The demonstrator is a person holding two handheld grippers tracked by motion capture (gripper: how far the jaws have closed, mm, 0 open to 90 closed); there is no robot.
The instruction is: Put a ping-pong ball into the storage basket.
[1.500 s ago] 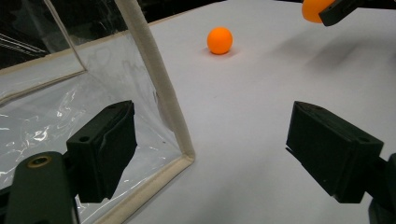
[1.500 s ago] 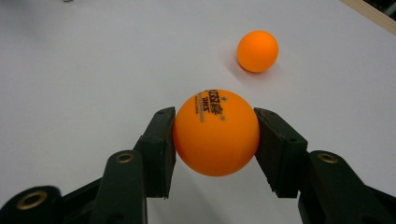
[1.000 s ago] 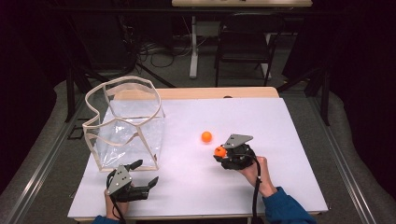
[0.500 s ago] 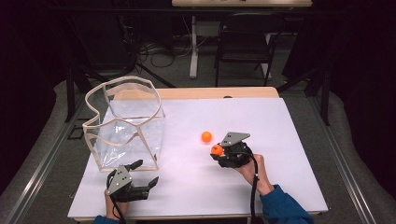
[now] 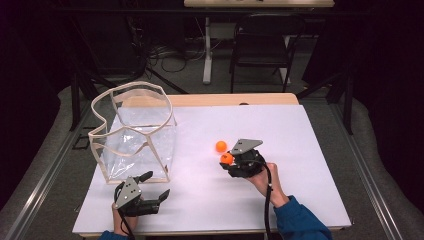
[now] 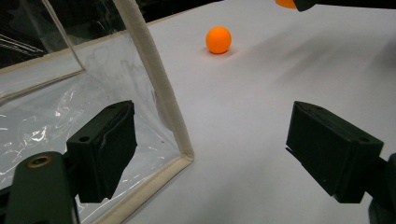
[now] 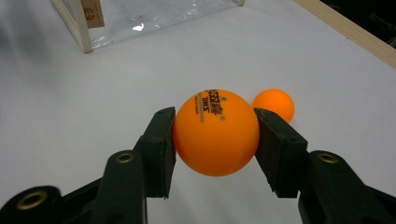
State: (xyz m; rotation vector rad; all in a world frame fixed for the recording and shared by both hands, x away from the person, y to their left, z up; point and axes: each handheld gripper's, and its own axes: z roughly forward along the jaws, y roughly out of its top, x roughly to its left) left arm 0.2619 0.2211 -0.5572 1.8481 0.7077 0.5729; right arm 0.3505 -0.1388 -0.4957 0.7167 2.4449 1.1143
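Held orange ball [image 7: 215, 132]: a table-tennis ball with dark print on its upper face, clamped between the two black jaws of the right tongs [image 7: 215, 140], one pad pressing on each side. In the high view the same ball [image 5: 226, 158] shows at the tip of the right tongs [image 5: 231, 161], right of the table's middle, with the grey three-cornered plate above the tool and the person's right hand [image 5: 261, 176] behind it. Whether the ball rests on the table or is lifted off it cannot be told.

Second orange ball [image 5: 221, 146]: lies loose on the white table [image 5: 300, 150], just beside the held ball on its far side, and apart from it. In the right gripper view it [image 7: 275, 103] sits just behind the right-hand jaw; in the left gripper view it [image 6: 218, 39] lies alone on the white surface.

Clear bag [image 5: 135, 135]: an upright container of transparent film with a pale, stiff rim and edges, open at the top, standing on the left part of the table, well apart from both balls.

Left tongs [image 5: 159, 187]: near the front edge of the table, just before the bag, jaws spread wide with nothing between the pads; the bag's near corner edge [image 6: 163, 93] stands ahead of them.
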